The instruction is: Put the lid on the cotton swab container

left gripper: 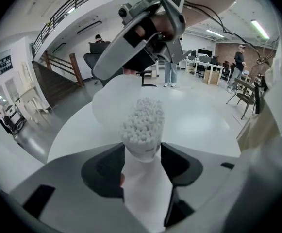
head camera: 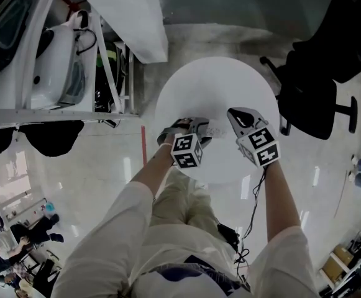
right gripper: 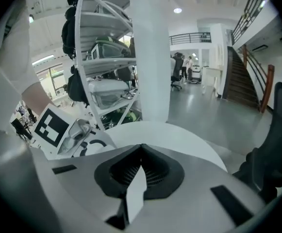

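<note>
L gripper [left gripper: 141, 161], lower centre of left gripper view: jaws fairly wide, black pads pressed on both sides of the cotton swab container [left gripper: 141, 149]. The container stands upright w/ no lid on, and its packed white swabs [left gripper: 141, 120] show at frame centre. Just behind the swabs, slightly left, is a pale round shape [left gripper: 109, 103]; can't tell if it's the lid.

R gripper [right gripper: 138, 152], lower centre of right gripper view: jaws together at the tips, nothing visible btwn them. In left gripper view it hangs at upper centre, above and beyond the container, apart from it.

Head view: both grippers are over the near half of the round white table [head camera: 186, 79], mid-frame, w/ the container btwn them, nearer the L one.

Further out: black office chair [head camera: 310, 104] at the table's right edge, white shelving rack [right gripper: 102, 57] upper left of right gripper view, staircase [left gripper: 58, 76] far left of left gripper view.
</note>
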`<state>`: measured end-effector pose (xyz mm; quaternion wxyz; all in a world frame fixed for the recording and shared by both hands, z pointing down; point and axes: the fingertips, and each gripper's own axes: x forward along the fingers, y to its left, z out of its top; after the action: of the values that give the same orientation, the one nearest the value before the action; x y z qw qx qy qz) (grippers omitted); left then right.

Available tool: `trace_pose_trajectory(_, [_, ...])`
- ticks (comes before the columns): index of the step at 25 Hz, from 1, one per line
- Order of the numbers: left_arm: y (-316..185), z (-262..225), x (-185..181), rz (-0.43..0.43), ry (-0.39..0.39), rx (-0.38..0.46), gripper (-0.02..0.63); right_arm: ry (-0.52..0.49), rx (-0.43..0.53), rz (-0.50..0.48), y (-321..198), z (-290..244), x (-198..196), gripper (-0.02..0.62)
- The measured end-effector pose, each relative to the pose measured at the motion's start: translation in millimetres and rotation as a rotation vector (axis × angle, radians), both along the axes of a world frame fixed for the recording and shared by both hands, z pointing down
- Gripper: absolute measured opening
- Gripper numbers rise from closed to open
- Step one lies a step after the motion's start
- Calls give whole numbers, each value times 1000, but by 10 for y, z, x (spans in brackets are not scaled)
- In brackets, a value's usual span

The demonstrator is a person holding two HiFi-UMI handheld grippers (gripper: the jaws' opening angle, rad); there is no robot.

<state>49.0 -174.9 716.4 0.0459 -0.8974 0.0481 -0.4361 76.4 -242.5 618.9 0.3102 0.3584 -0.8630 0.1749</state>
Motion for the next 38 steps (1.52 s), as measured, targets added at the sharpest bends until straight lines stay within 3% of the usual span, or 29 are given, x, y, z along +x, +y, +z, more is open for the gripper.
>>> trace_pose_trajectory(5, [-3,1,-4,-3,-7,0,230,18,-56,-80,203,83,-129,12])
trace_pose_trajectory(16, [5,16,-28,-18,-25,10,224,49,-69,-175,571,77,-265,12])
trace_pose_trajectory(38, [2,47,-38,-14,-45,29,212,171,-96,-240,823,332,-265,14])
